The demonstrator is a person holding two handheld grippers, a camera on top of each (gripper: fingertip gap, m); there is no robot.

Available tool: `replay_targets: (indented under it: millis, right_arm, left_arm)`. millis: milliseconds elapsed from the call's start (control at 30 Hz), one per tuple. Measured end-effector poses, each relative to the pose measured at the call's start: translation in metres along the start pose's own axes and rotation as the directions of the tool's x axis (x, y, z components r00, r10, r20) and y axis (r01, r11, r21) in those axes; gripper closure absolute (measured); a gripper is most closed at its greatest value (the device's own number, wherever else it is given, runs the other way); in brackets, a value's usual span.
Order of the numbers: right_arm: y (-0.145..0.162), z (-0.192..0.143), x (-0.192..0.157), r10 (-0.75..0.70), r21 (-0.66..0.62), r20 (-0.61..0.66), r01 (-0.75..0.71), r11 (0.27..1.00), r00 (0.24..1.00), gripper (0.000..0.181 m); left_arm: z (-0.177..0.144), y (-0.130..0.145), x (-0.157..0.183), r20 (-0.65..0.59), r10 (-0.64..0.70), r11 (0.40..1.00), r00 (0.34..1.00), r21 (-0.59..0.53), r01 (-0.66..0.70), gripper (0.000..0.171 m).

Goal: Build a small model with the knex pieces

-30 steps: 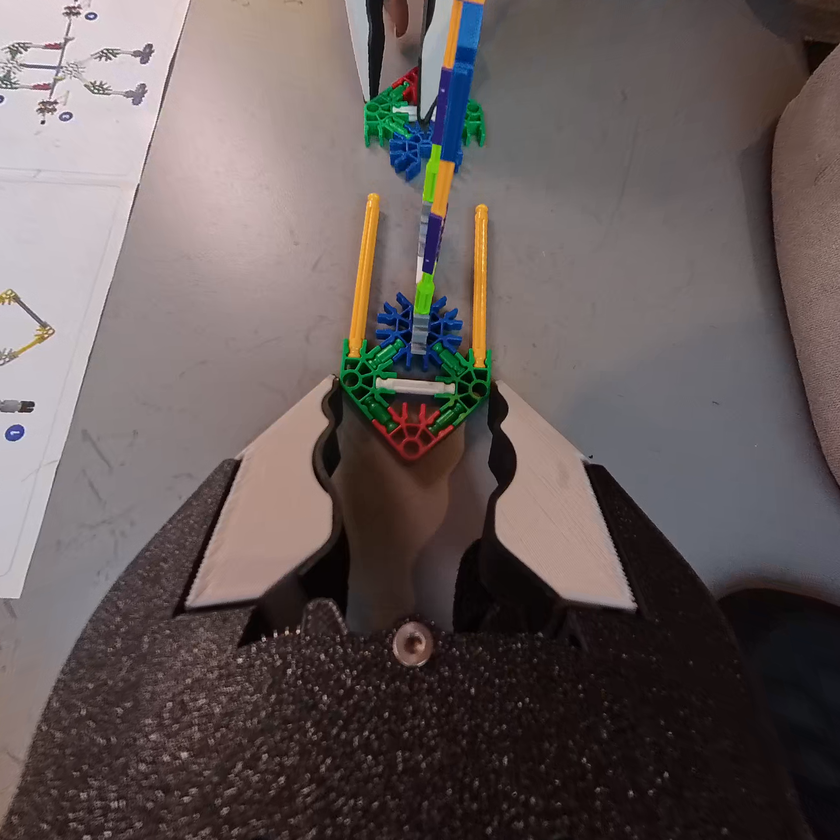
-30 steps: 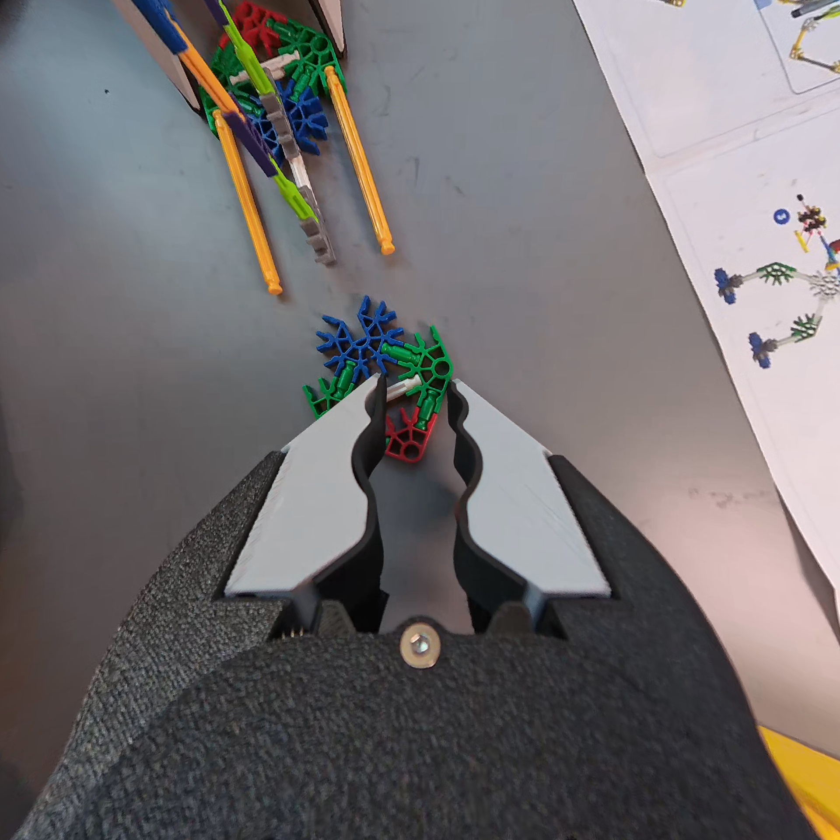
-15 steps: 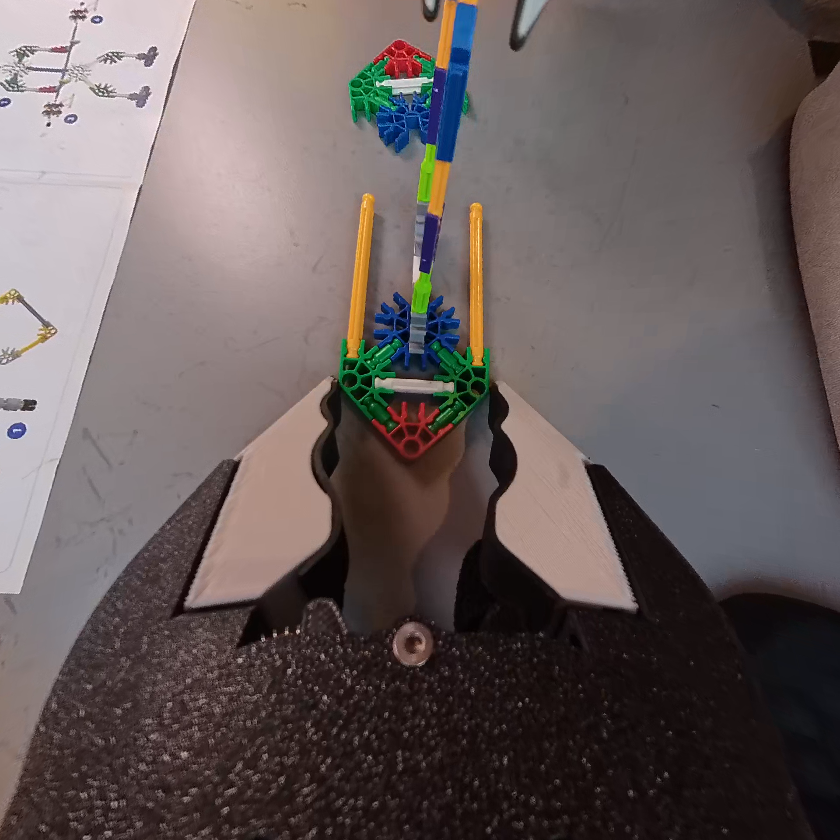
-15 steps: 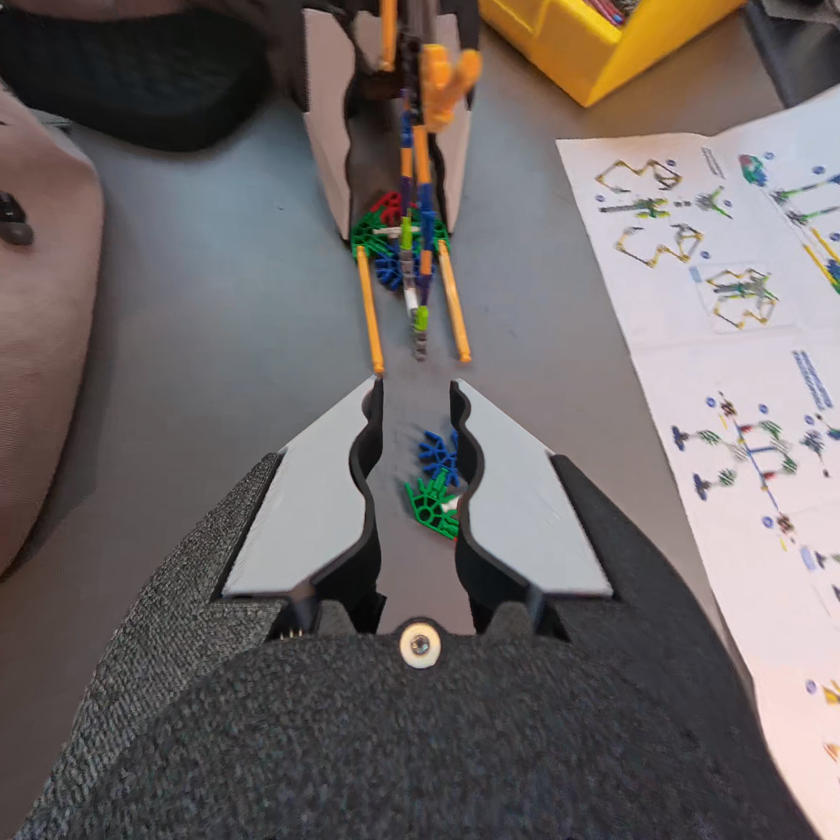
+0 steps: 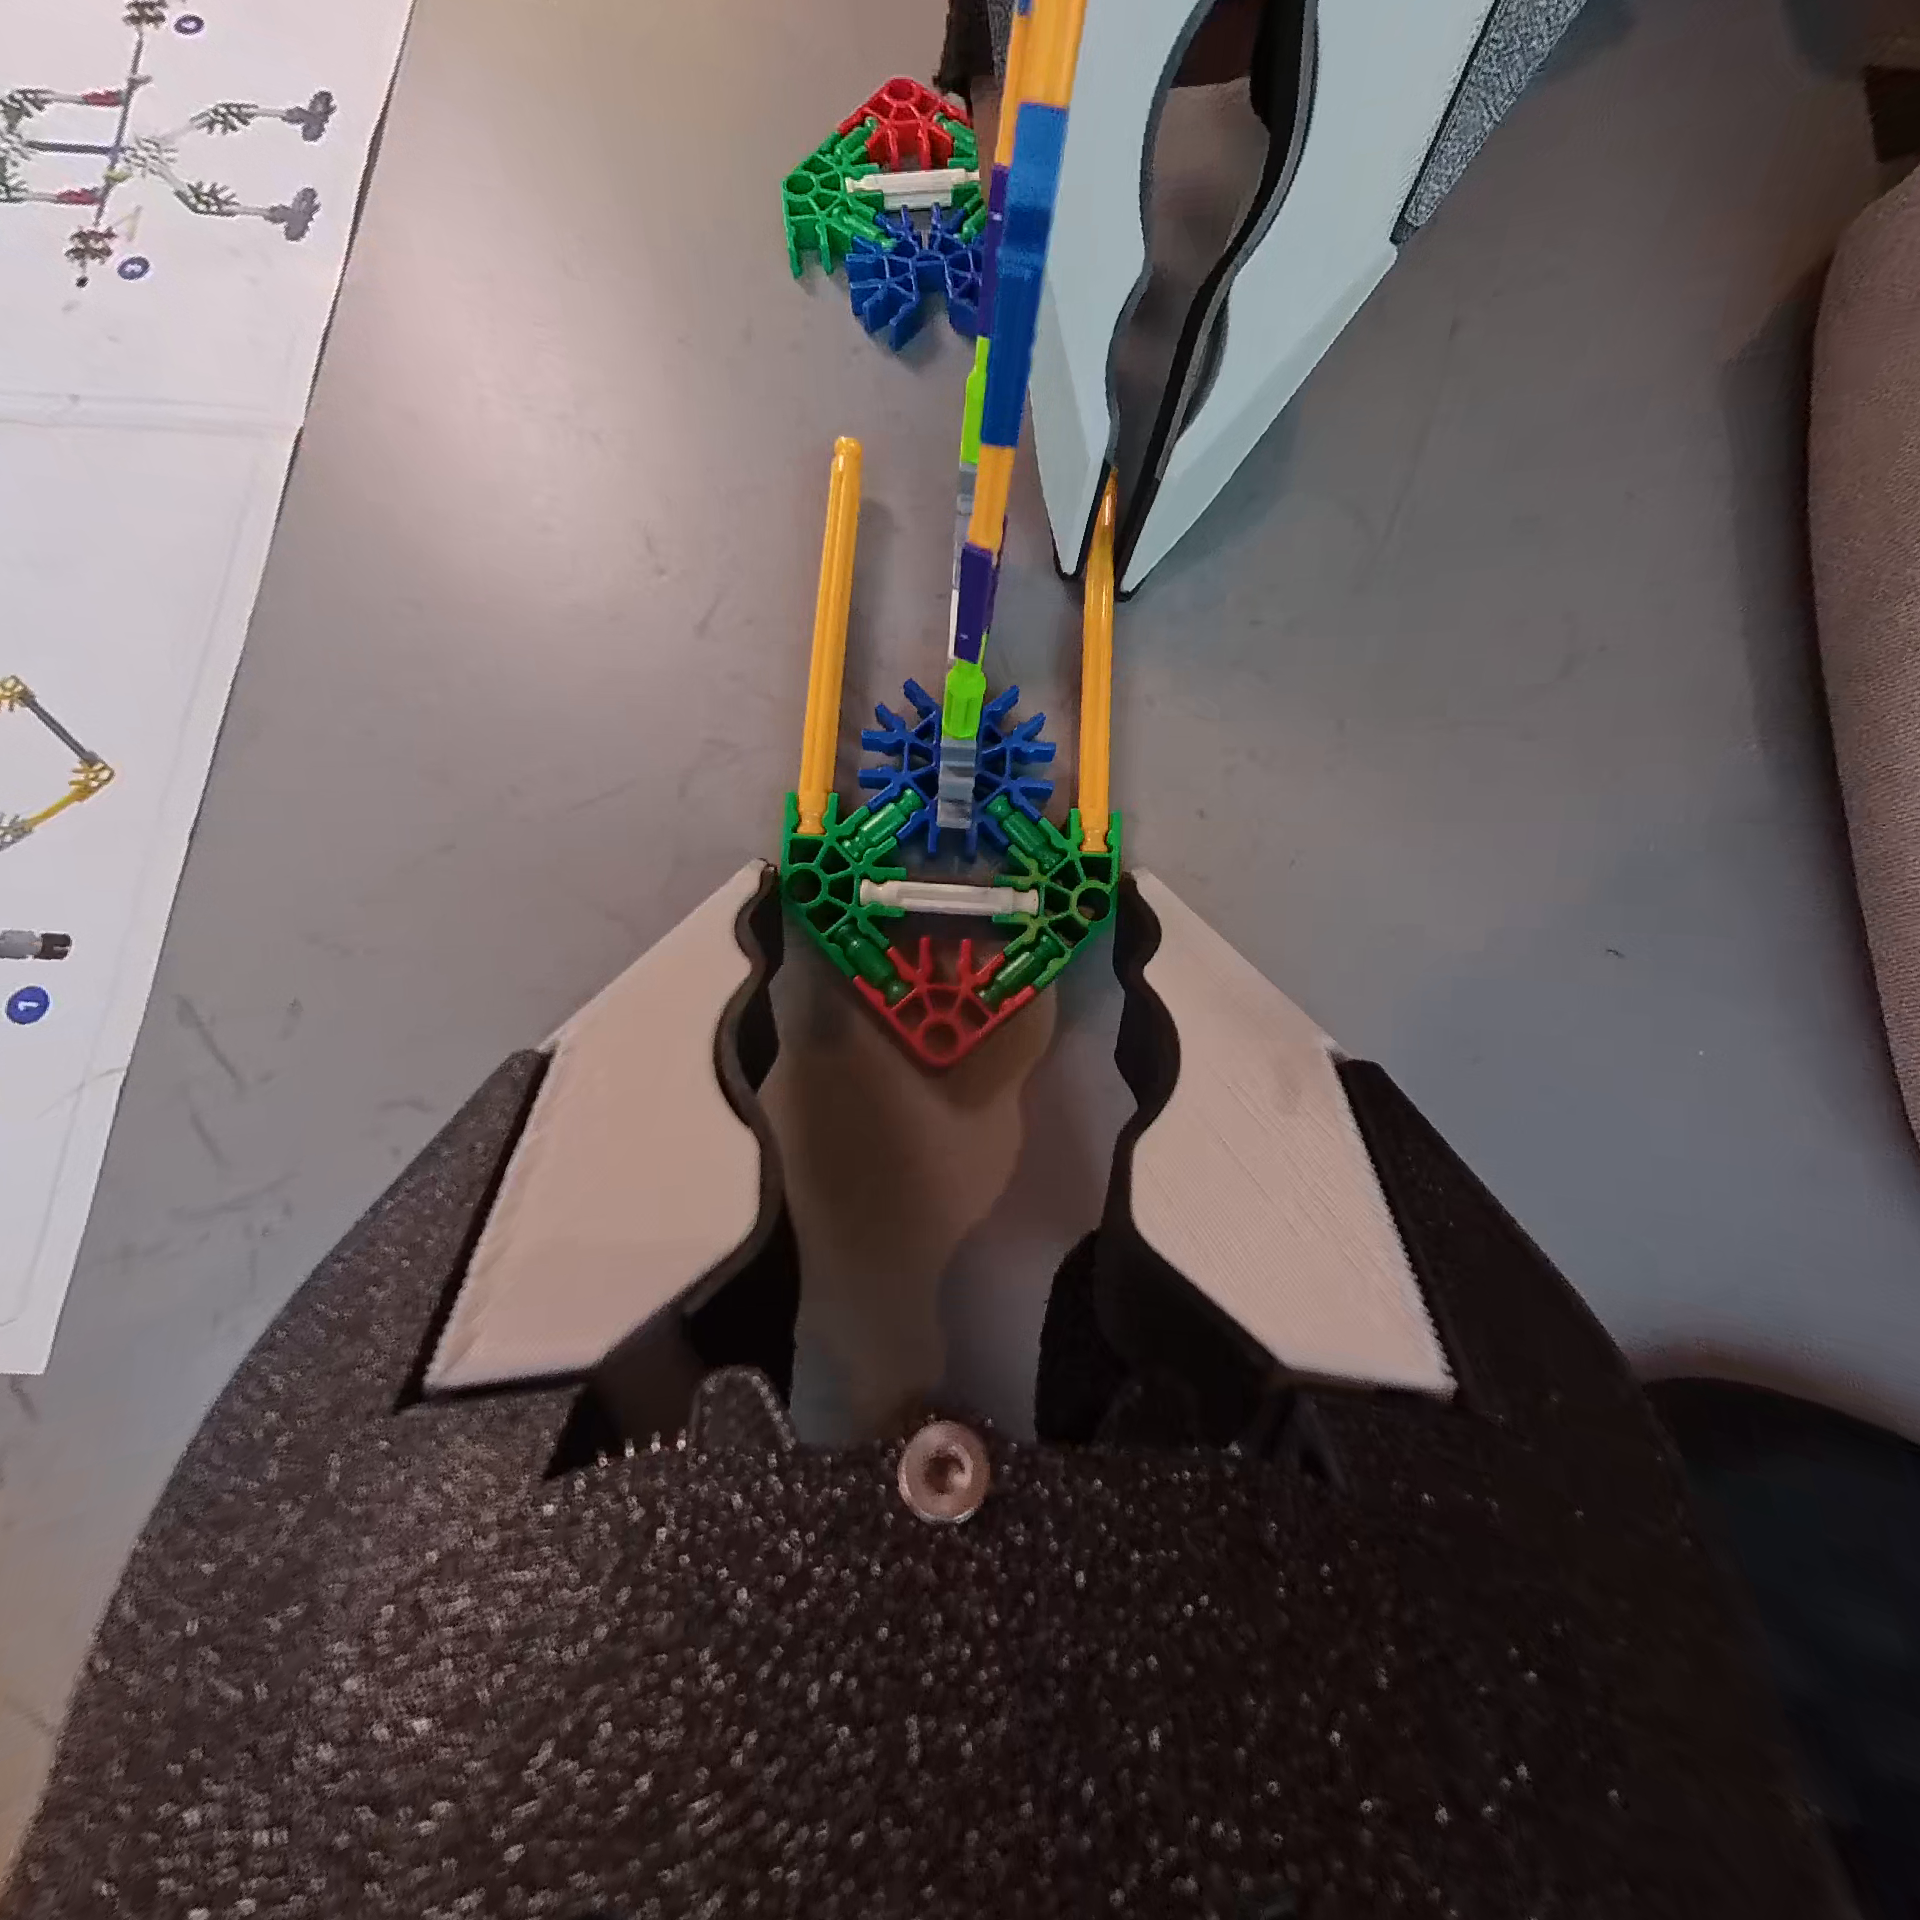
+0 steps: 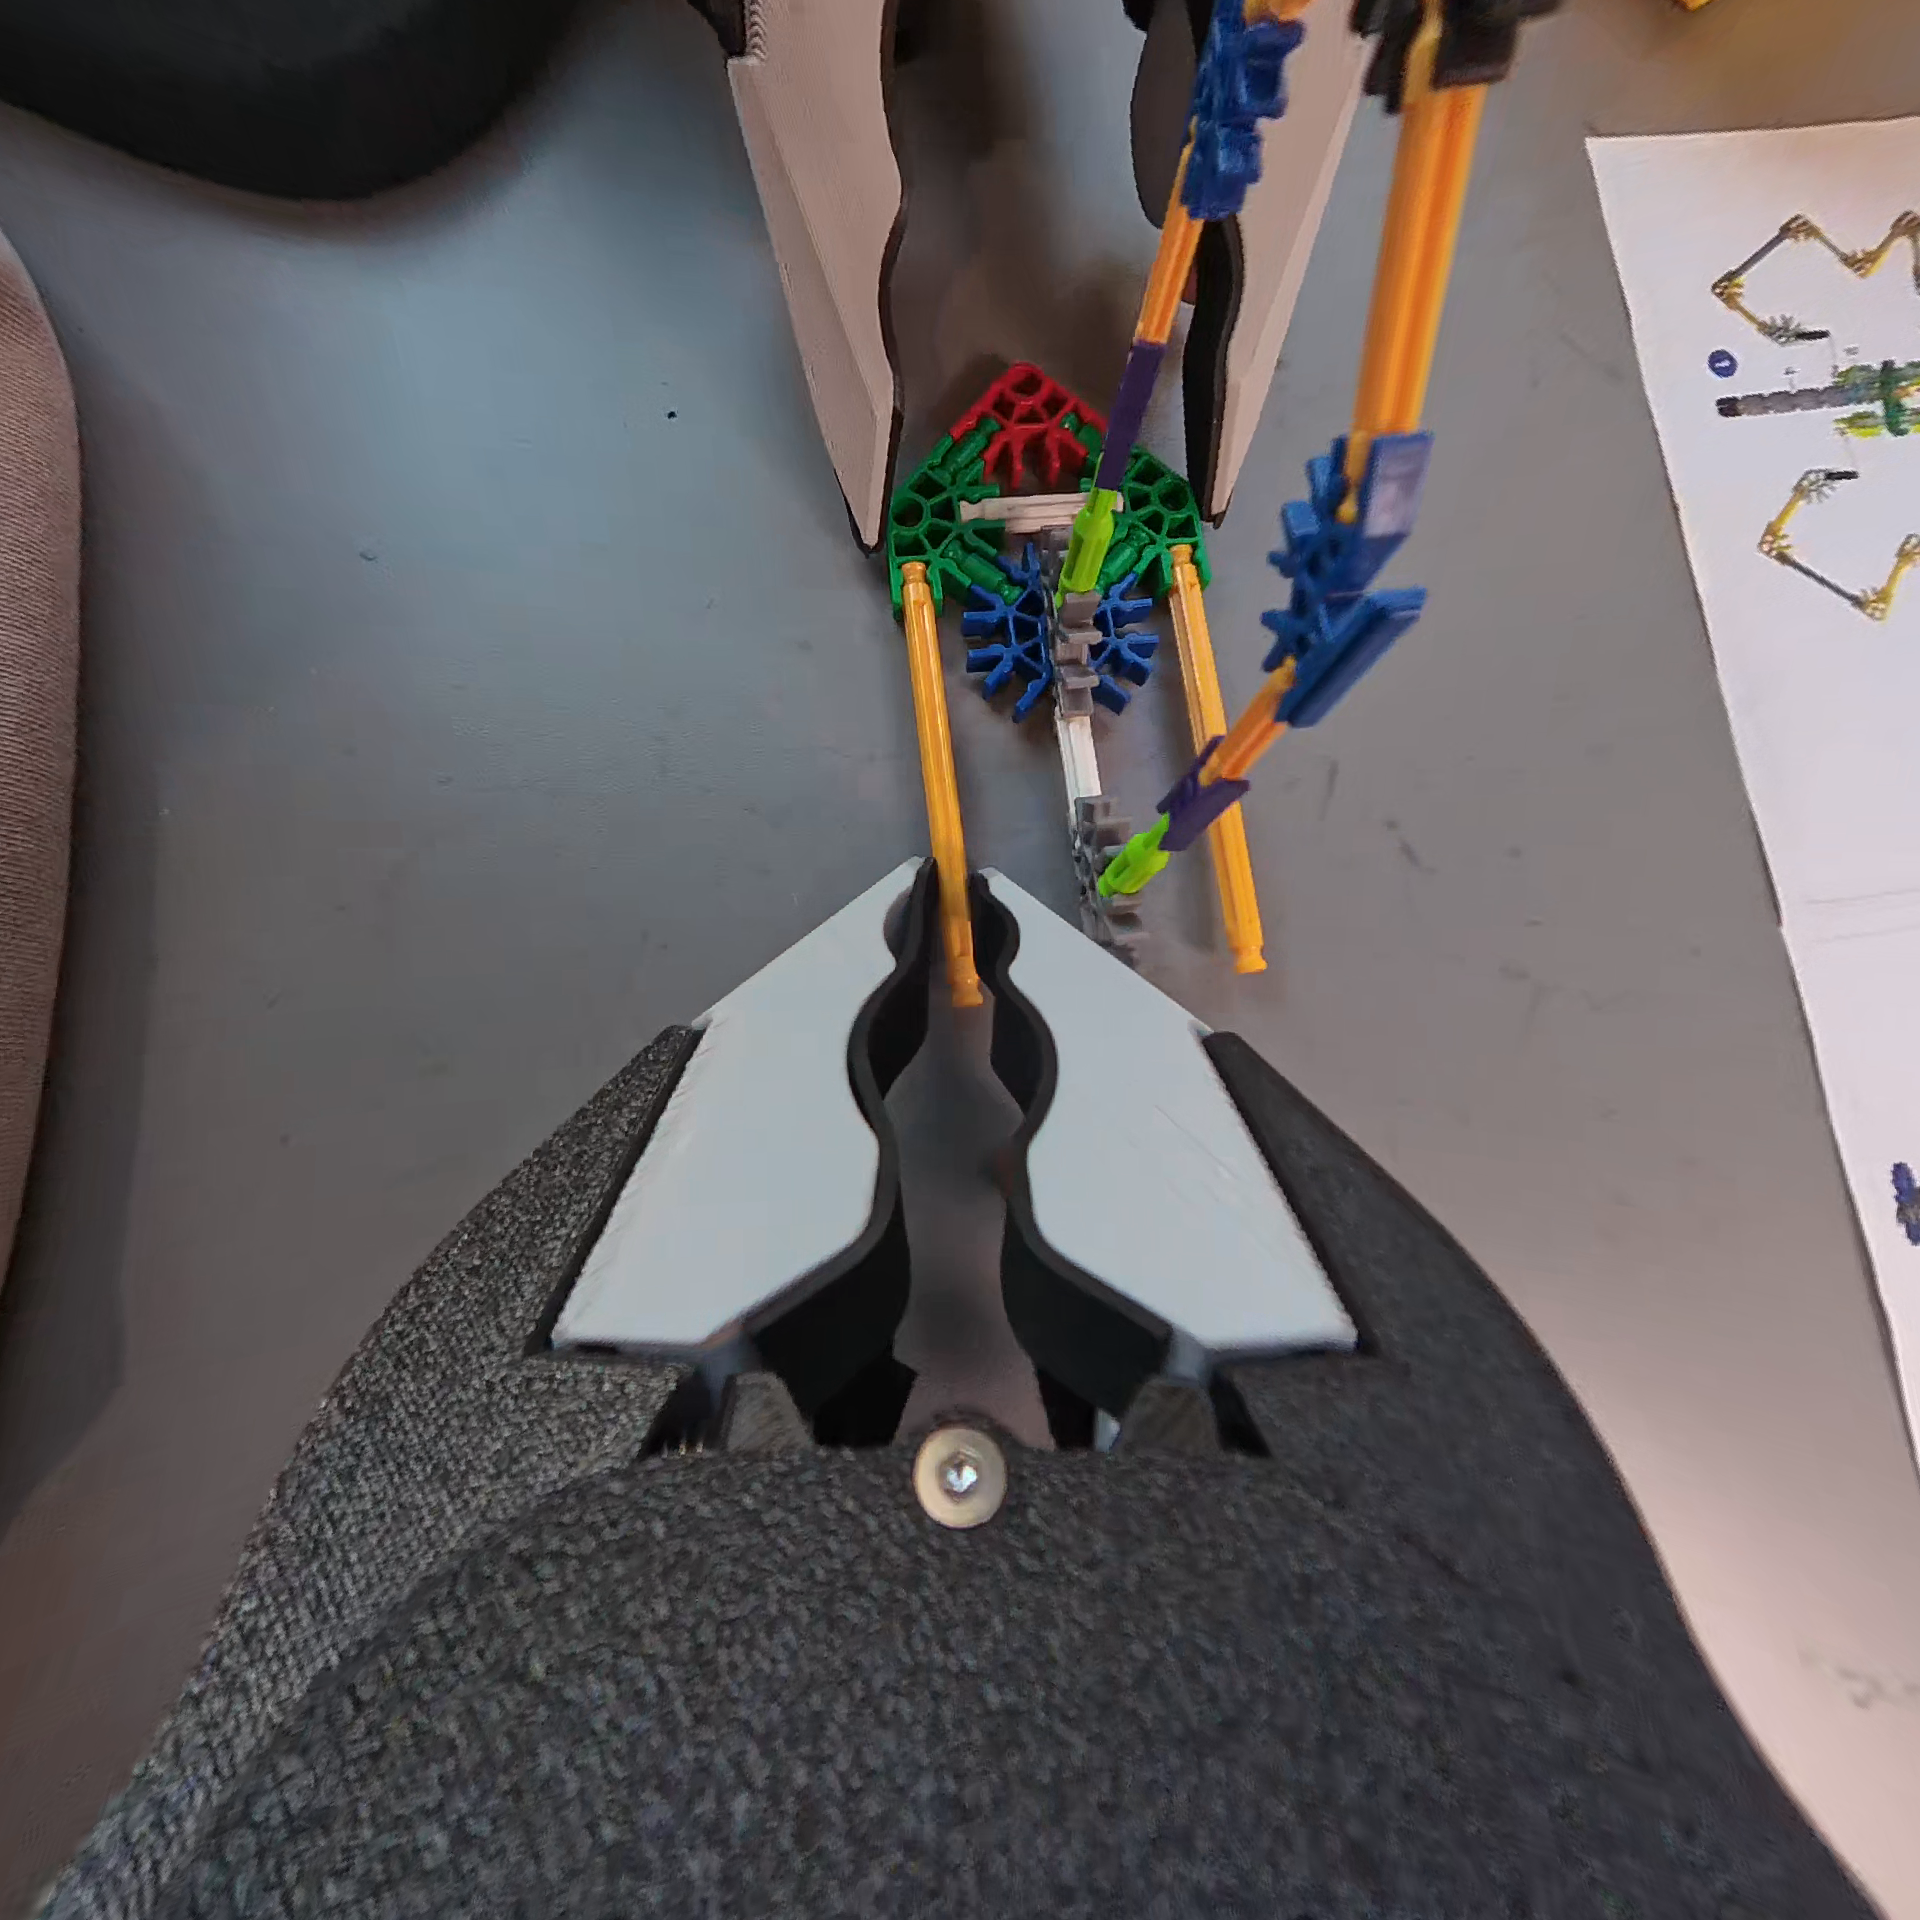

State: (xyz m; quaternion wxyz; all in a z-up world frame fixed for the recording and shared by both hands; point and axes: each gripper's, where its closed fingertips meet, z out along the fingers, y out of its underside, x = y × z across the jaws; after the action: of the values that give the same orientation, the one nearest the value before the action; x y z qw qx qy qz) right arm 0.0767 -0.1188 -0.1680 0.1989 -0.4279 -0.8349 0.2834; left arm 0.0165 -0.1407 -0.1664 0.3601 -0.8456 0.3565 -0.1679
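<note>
My left gripper (image 5: 951, 904) is shut on a cluster of green, red and blue connectors (image 5: 940, 997) that lies on the grey table (image 5: 520, 623); its fingers press on both green corners. Two yellow rods point away from the cluster. A tall chain of yellow, blue, purple and green pieces (image 5: 1013, 312) rises from its blue hub. My right gripper (image 6: 953, 878) is shut on the tip of one yellow rod (image 6: 935, 727); it also shows in the left wrist view (image 5: 1101, 577). The left gripper shows in the right wrist view (image 6: 1044, 520). A second connector cluster (image 5: 883, 208) lies loose farther off.
A white instruction sheet (image 5: 125, 520) lies along one side of the table, and also shows in the right wrist view (image 6: 1818, 727). A beige cushion (image 5: 1870, 623) borders the other side. A dark object (image 6: 260, 94) lies near the cushion. Spacing between my two grippers at the tips: around 7 cm.
My right gripper left the second cluster on the table, crossed to the first cluster's yellow rod and narrowed its jaws onto the tip. The left gripper and its cluster stayed still.
</note>
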Motion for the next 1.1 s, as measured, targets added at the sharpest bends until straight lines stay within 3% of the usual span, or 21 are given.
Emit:
replay_targets:
  millis: [233, 533, 733, 800, 1100]
  right_arm:
    - [-0.006, -0.007, 0.002, 0.094, 0.03, 0.01, -0.094, 0.995, 0.996, 0.179]
    - [-0.016, -0.019, 0.006, 0.095, 0.054, -0.034, -0.093, 0.994, 0.995, 0.178]
    - [0.007, -0.007, 0.003, 0.077, 0.034, 0.004, -0.077, 0.996, 0.997, 0.176]
    - [0.013, -0.01, 0.006, 0.051, -0.008, -0.016, -0.051, 0.999, 0.999, 0.17]
    - [0.011, -0.01, 0.003, 0.049, -0.037, 0.002, -0.049, 0.998, 0.999, 0.177]
  left_arm:
    - [0.002, -0.001, -0.001, 0.025, -0.054, 0.998, 0.998, -0.04, 0.055, 0.107]
    - [0.004, -0.003, -0.002, 0.041, -0.097, 0.993, 0.994, -0.06, 0.1, 0.107]
    - [0.007, -0.004, 0.0, 0.04, -0.06, 0.996, 0.997, -0.062, 0.063, 0.107]
    - [0.006, -0.004, 0.001, 0.034, -0.057, 0.997, 0.998, -0.051, 0.059, 0.107]
    - [0.001, -0.006, 0.003, -0.037, -0.111, 0.993, 0.993, 0.029, 0.113, 0.106]
